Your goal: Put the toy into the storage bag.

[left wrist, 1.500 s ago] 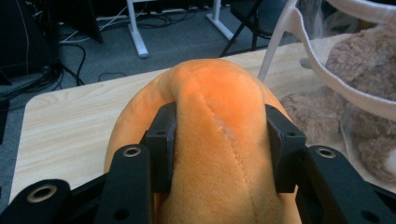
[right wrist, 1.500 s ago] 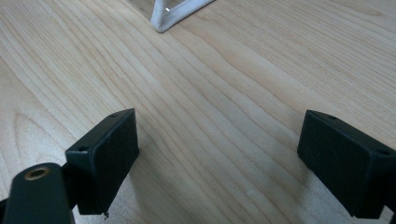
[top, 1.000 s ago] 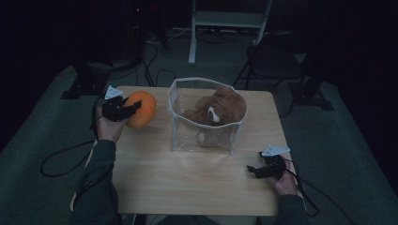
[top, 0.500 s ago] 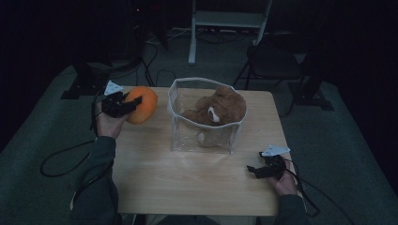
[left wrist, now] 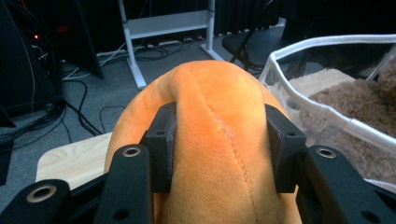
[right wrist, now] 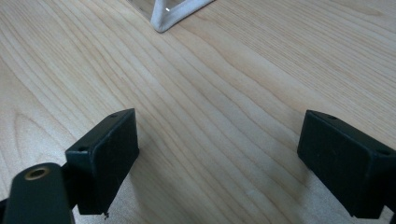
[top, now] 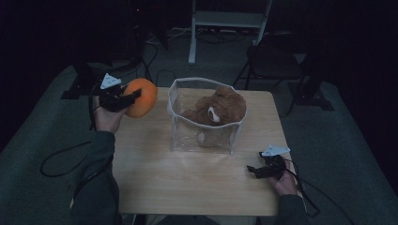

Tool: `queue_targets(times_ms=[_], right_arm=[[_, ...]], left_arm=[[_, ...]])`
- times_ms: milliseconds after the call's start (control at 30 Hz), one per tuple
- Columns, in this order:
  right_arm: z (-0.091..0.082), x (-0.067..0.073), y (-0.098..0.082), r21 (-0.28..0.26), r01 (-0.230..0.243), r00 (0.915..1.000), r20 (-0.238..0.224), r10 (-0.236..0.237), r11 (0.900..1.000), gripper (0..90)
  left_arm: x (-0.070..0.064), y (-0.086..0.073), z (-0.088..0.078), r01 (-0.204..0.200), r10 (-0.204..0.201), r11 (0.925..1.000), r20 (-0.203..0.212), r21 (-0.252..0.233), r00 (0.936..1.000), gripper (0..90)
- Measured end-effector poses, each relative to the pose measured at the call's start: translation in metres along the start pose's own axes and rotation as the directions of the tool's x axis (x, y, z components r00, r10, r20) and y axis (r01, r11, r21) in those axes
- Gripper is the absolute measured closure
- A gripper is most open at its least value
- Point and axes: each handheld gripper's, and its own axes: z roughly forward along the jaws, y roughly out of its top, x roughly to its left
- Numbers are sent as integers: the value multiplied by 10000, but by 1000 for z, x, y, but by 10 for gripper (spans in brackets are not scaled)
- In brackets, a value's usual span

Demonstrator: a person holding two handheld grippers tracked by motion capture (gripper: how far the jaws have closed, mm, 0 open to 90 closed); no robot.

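**Orange plush up off the table, clear bin waiting alongside**

And here we are: the left gripper [top: 126, 97] sits in the upper left of the high view, jaws clamped on the orange plush [top: 141, 97], which hangs clear of the wooden table [top: 187, 183]. From the left gripper view you can see the two black pads sinking into the soft orange plush [left wrist: 219, 140] on either side of its seam, a solid squeeze. Just to the right of it in the frame stands the clear bin [top: 176, 122], white-rimmed, with a brown teddy bear [top: 220, 108] already lying inside.

Down at the lower right, the right gripper [top: 256, 171] rests low by the table edge, jaws wide apart with nothing between them, bare wood grain beneath.

How to play this one well, by my reading: keep the clamp firm, because a soft round toy can squirm out. Carry it high enough to pass over the near rim [left wrist: 327, 44] rather than nudging the flimsy wall. Bring it over the free space beside the bear, lower it in, and only then part the jaws. The idle gripper could steady the bin if it shifts.
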Motion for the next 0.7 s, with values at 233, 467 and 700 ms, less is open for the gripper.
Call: queue_targets(times_ms=[233,467,700], right_arm=[[0,0,0,-3,5,10000,1,-5,10000,117],[0,0,0,-6,8,10000,1,-8,10000,117],[0,0,0,-7,8,10000,2,-8,10000,117]], left_arm=[[0,6,-4,-97,97,9999,-30,-90,9999,546],[-1,11,-6,-200,199,9997,-40,-168,9998,546],[-1,16,-9,-222,222,9993,-25,-284,9998,546]])
